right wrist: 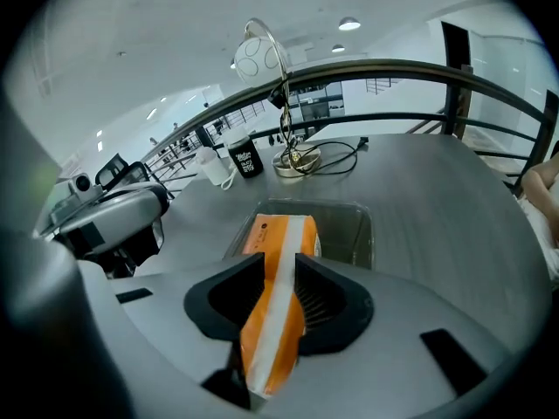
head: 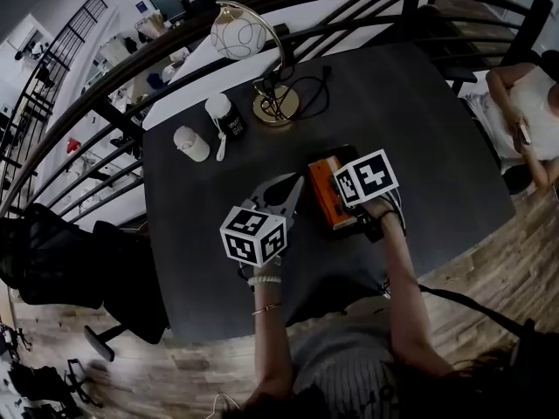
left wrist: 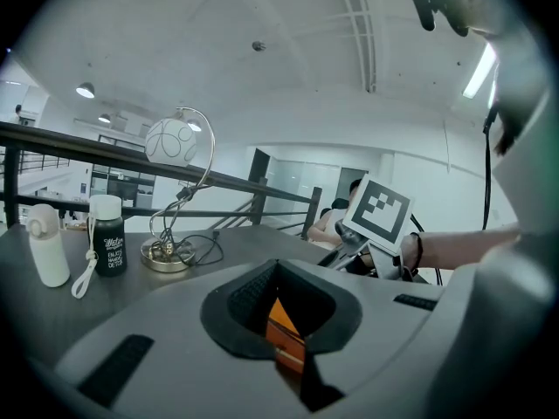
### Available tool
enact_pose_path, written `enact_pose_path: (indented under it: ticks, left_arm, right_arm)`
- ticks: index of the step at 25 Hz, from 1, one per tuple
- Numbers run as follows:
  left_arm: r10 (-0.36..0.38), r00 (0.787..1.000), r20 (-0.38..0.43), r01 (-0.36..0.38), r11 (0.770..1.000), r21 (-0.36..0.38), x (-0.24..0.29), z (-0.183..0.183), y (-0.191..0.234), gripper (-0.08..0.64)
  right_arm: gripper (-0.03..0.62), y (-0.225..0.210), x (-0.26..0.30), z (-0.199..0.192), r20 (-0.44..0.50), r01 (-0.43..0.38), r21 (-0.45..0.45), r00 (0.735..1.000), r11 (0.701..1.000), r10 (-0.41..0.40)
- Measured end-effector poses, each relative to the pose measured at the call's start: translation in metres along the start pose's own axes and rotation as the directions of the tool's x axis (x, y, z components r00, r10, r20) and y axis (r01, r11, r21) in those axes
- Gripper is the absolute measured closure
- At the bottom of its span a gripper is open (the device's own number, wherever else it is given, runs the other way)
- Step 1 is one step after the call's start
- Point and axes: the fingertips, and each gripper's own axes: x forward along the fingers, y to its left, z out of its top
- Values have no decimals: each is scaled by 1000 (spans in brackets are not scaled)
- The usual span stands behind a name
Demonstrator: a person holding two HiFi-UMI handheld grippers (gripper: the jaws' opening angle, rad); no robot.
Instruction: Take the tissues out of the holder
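Orange-and-white tissue pack — lying in the clear holder on the dark table, its long axis running along the holder and its far end pointing toward the lamp. I am holding the right gripper over its near end, fingers spread wide and straddling it. Left gripper — I am holding it just beside the holder, fingers apart and clamping nothing, orange showing through the gap.

left claw: jaws apart, near level | right claw: jaws apart, tilted steeply down
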Motion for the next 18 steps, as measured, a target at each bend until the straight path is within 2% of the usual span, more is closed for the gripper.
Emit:
enact_pose_path:
  ticks: [6, 9, 12, 16, 18]
  left_arm:
    - [12, 1000, -4, -12, 1000, -9, 3, -2, 4, 552]
    - [16, 1000, -11, -16, 1000, -11, 3, -4, 5, 552]
    - [15, 1000, -17, -15, 1000, -12, 4, -5, 5, 552]
    - [13, 1000, -17, -13, 1000, -7, 3, -6, 5, 552]
    - [14, 1000, -16, -14, 1000, -5, 2, -5, 6, 552]
  right_arm:
    - [480, 7, 8, -3, -81, -19, 5, 997, 1000, 19]
    - [486, 12, 10, -3, -93, -14, -25, 996, 1000, 12]
    - [513, 16, 11, -2, -83, -13, -36, 996, 999, 10]
    - [572, 14, 10, 0, -38, -11, 7, 999, 1000, 11]
    - [578, 13, 9, 2, -5, -11, 24, 1000, 1000, 11]
